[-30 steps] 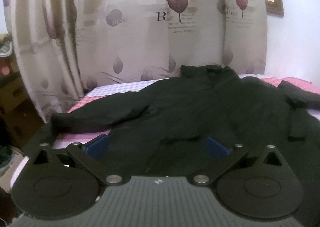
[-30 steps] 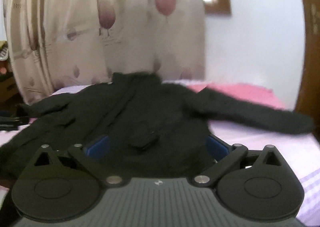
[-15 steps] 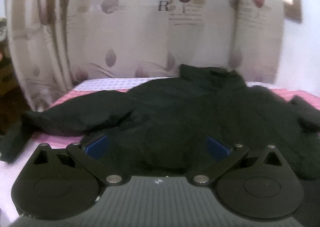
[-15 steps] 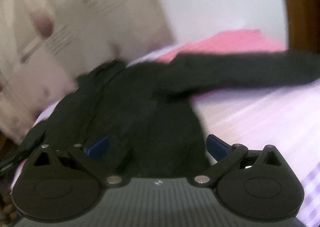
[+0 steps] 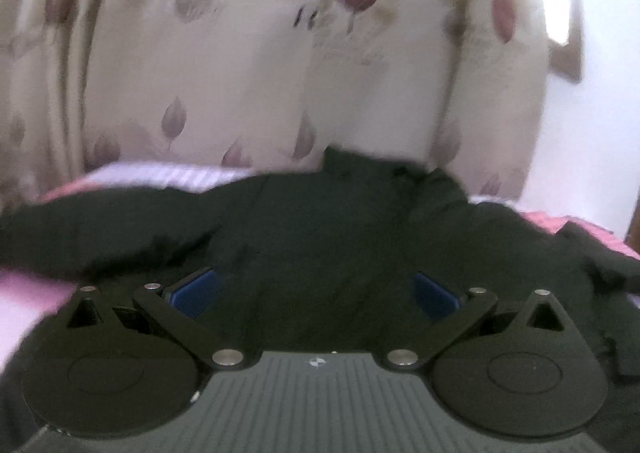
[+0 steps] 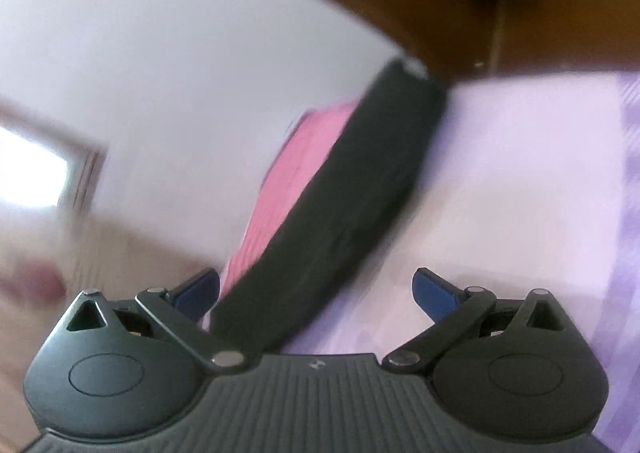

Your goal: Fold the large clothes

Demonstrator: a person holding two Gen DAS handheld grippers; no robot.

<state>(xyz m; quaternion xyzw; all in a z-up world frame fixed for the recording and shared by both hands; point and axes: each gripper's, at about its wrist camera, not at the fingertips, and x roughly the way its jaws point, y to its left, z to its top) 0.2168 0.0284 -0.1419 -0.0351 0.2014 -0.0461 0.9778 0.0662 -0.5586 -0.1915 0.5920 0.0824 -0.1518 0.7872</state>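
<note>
pale leaf-print curtain (image 5: 248, 65) hangs behind the bed (image 5: 168, 179), and on its pink and lilac cover the black jacket (image 5: 340, 237) lies spread flat, collar toward the curtain, both sleeves out. as far as i can see no fold is made yet, so the whole job is left. my left gripper (image 5: 316, 291) hovers over the body, fingers wide apart and empty. my right gripper (image 6: 316, 291), equally wide and empty, looks along the outstretched sleeve (image 6: 360, 189), which i judge comes first
</note>
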